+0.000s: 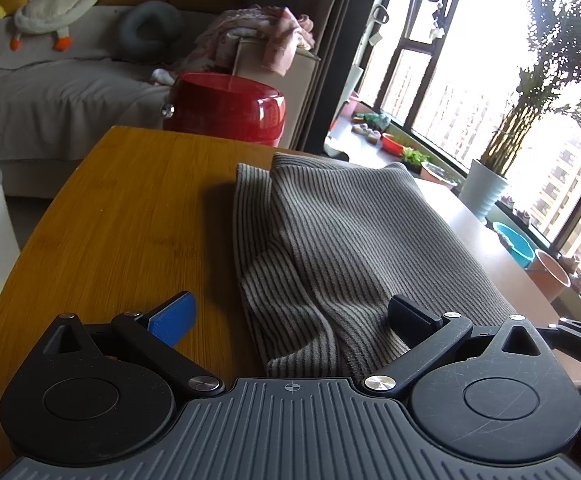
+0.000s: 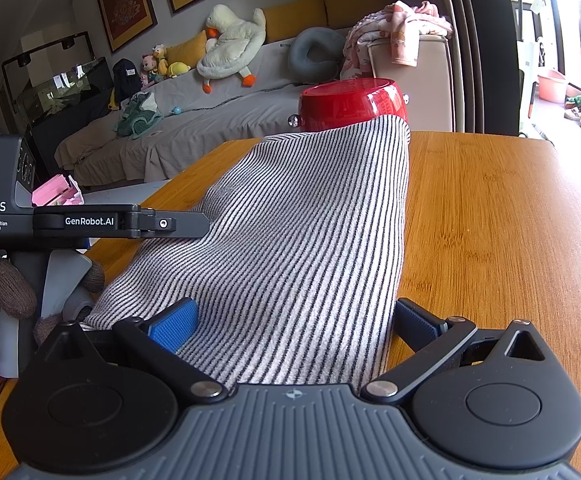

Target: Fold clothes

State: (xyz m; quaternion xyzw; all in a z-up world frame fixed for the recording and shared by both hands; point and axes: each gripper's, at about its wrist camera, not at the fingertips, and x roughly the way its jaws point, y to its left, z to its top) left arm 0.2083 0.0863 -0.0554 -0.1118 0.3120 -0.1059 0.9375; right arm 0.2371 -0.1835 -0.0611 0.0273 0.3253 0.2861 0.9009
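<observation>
A grey striped knit garment [image 1: 342, 248] lies folded in layers on the wooden table [image 1: 130, 216]. My left gripper [image 1: 290, 320] is open, its jaws wide apart astride the garment's near left edge. In the right wrist view the same garment [image 2: 302, 240] lies flat and runs away from me. My right gripper [image 2: 294, 324] is open over its near end, blue pad [image 2: 170, 326] resting on the cloth. The left gripper's body [image 2: 90, 222] shows at the left of the right wrist view, beside the garment.
A red round stool [image 1: 226, 108] stands past the table's far edge. Behind it are a sofa [image 1: 42, 92] with a plush goose [image 2: 230, 44] and a pile of pink clothes [image 2: 398, 28]. Windows and potted plants [image 1: 486, 188] are at the right.
</observation>
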